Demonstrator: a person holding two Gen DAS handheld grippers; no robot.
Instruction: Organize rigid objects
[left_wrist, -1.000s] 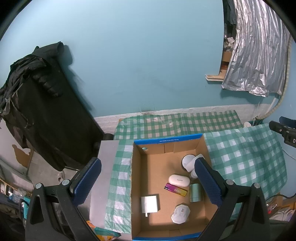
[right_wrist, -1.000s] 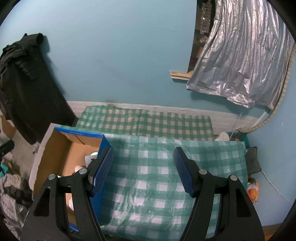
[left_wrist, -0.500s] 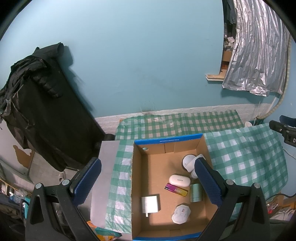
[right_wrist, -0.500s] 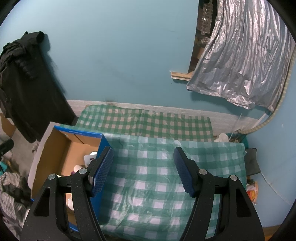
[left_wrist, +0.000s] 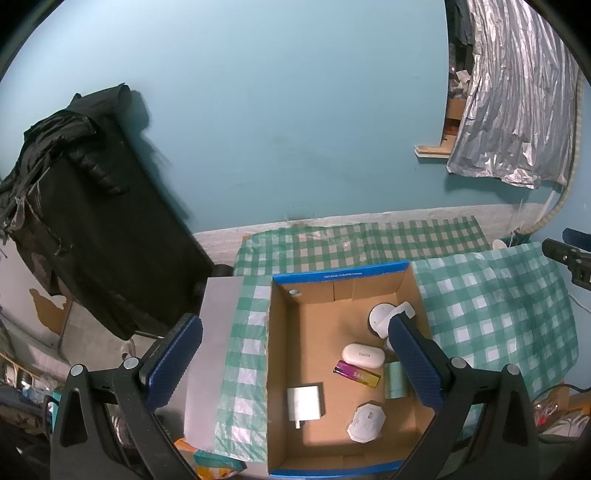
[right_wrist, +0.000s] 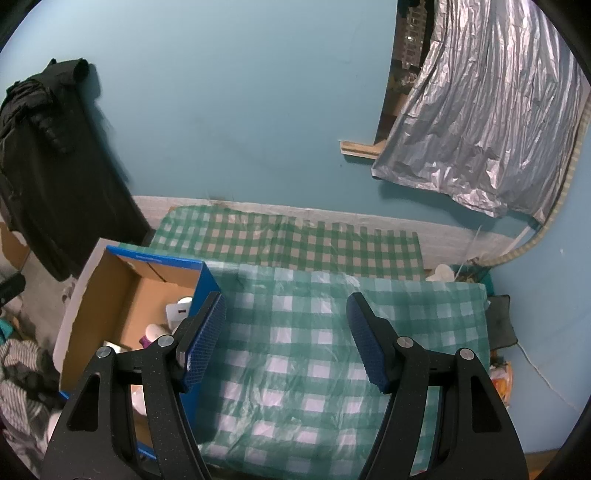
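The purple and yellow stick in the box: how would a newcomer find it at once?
Find the open cardboard box with blue edging on the green checked cloth. On its floor, toward the right wall, the slim stick lies slantwise just below the white oval case. It is the only brightly coloured item; its neighbours are white or pale green.

Cluttered home room: hung jacket (left_wrist: 85, 206), foil curtain (right_wrist: 480, 122)

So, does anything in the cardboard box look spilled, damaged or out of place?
Nothing stands out. The cardboard box is intact, and the white case, the purple-and-yellow bar, the white charger and the other small items lie loose on its floor, with no spill that can be seen.
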